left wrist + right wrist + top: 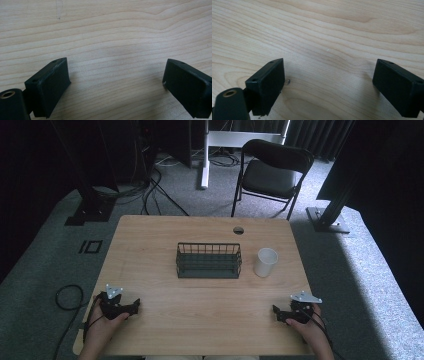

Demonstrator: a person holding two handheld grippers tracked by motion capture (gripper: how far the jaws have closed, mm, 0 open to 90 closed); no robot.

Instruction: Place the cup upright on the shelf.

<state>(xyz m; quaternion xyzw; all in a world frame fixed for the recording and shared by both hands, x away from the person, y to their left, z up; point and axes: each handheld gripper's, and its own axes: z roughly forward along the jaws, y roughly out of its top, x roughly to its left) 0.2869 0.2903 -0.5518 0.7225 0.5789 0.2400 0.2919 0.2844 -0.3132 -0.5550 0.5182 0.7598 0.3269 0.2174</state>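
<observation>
A dark wire basket (pixel 208 261) stands in the middle of the wooden table (pixel 150 250), and a white cup (pixel 265 262) stands upright just to its right. My left gripper (pixel 136 306) rests near the table's front left corner, held by a hand. In the left gripper view its jaws stand wide apart over bare wood, left gripper (pixel 116 82) open and holding nothing. My right gripper (pixel 274 311) rests near the front right corner. Its jaws also stand wide apart over bare wood, right gripper (pixel 328 82) open and holding nothing.
A round cable hole (pixel 238 230) sits near the table's far edge. Beyond the table a black folding chair (pixel 272 172) stands on grey carpet, with cables (pixel 150 190) and dark stand legs (pixel 90 205) around it. A cable loop (pixel 67 297) lies on the floor at left.
</observation>
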